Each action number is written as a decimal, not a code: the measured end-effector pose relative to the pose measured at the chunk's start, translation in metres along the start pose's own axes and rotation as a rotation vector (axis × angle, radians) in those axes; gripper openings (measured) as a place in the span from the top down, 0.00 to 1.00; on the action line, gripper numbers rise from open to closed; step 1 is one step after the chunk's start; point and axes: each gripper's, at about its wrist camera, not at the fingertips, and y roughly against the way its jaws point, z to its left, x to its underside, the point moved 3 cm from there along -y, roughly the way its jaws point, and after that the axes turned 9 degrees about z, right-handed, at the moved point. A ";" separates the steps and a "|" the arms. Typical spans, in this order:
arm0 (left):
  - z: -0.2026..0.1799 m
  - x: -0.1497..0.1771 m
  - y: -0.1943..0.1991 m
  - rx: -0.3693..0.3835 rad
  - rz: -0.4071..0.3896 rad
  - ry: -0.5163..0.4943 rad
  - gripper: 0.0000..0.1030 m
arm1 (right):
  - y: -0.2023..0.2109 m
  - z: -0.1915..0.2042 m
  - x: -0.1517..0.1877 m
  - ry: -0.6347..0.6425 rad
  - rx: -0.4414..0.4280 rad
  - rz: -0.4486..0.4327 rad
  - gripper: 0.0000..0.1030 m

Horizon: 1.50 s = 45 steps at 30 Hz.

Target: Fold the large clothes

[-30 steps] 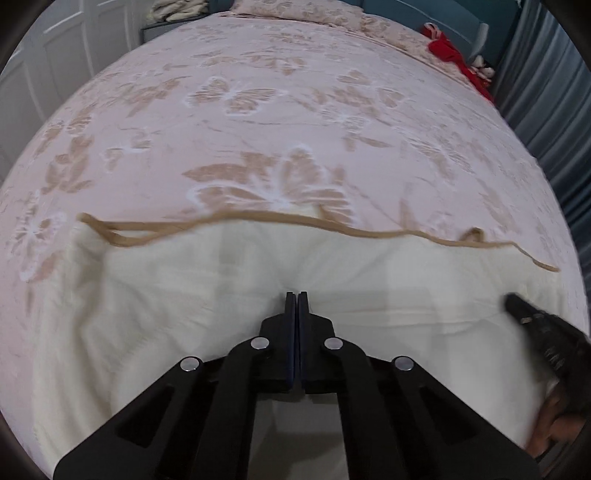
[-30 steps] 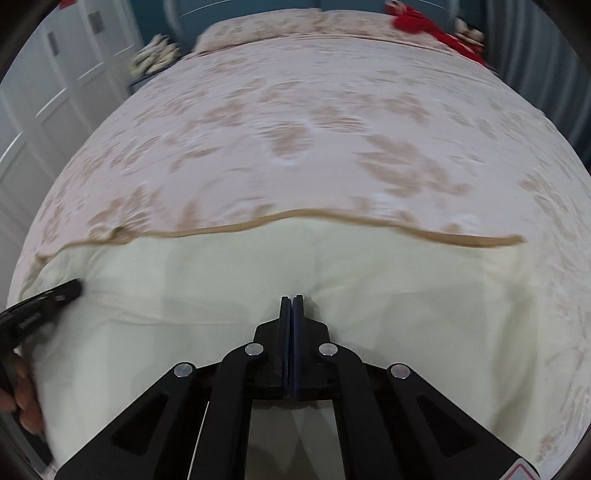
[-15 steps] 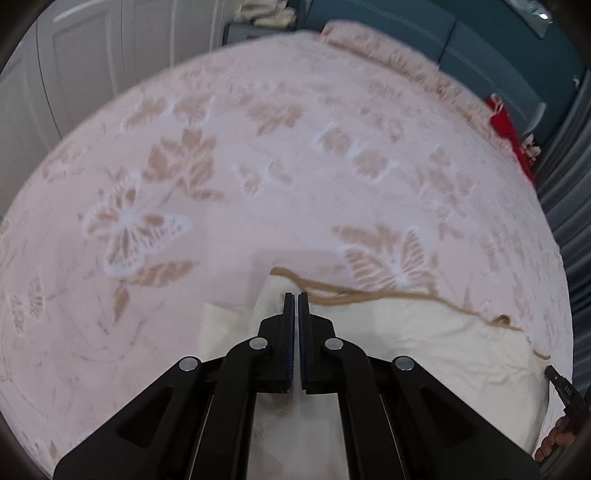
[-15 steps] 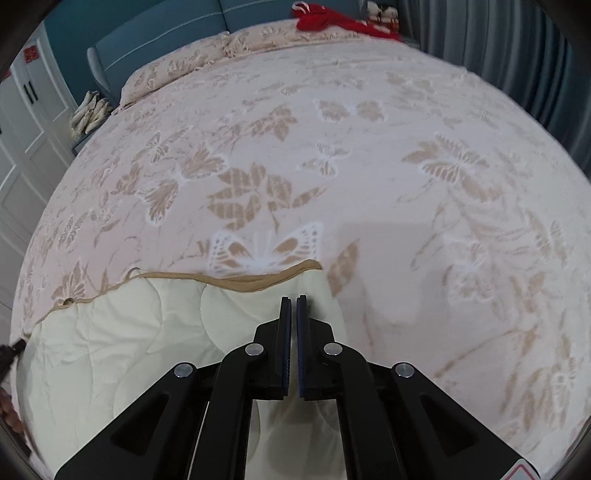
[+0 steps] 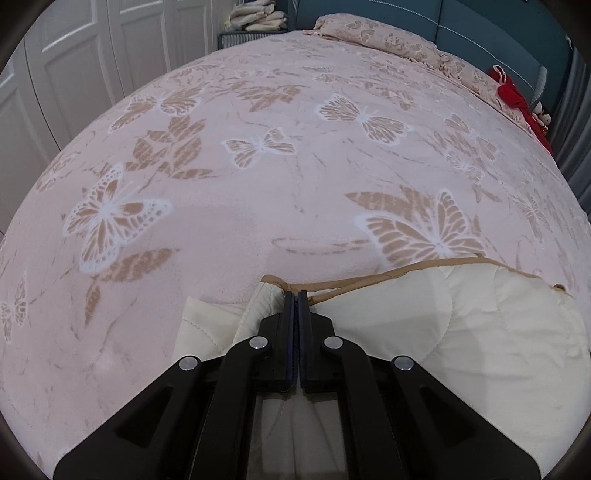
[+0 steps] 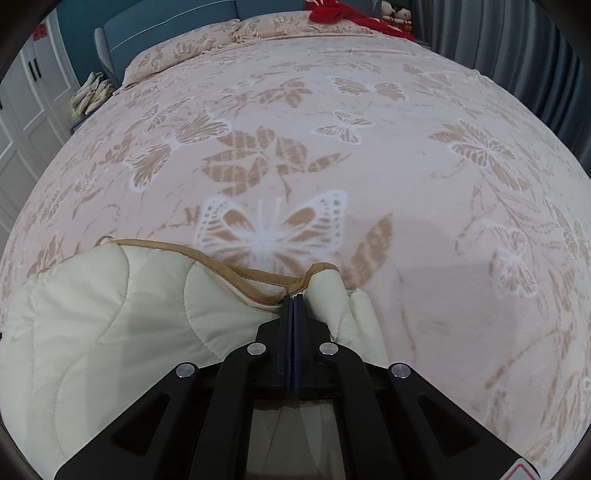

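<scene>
- We have the left hand-held gripper pinched tight, no gap between its jaws, and the tan-piped corner of the cream quilt is bunched up right at its tips.
- Same story on the right: the right hand-held gripper is closed flat on the opposite corner, the tan piping looping in to the jaws.
- What has changed: a second ago the quilt's bound edge ran wide across both views, almost side to side. Now it fills only the lower right of the left wrist view and the lower left of the right wrist view, so each corner sits at the outer end of its edge.
- The other hand-held gripper showed at the margin of each view a second ago; now it is gone from both.
- We read that as the two corners being carried apart and down toward the bed, drawing the edge taut.
- The quilt lies on the near part of the butterfly-print bedspread, which stretches bare to the pillow and the red cloth at the head.
- For the task, we judge this a fold being laid down; releasing comes next, once the edge lies flat.
</scene>
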 end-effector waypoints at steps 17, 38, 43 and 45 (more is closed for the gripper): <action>-0.120 -0.007 0.069 0.183 0.017 -0.177 0.85 | 0.066 0.155 0.004 0.234 -0.230 0.037 0.89; -0.150 0.023 -0.005 0.010 0.002 -0.244 0.86 | -0.003 0.177 0.030 0.264 -0.191 0.070 0.99; -0.117 0.026 0.039 0.134 0.019 -0.134 0.61 | 0.068 0.179 0.045 0.252 -0.271 0.036 0.90; -0.089 0.039 0.072 0.175 -0.015 -0.085 0.34 | 0.089 0.181 0.061 0.286 -0.275 0.021 0.90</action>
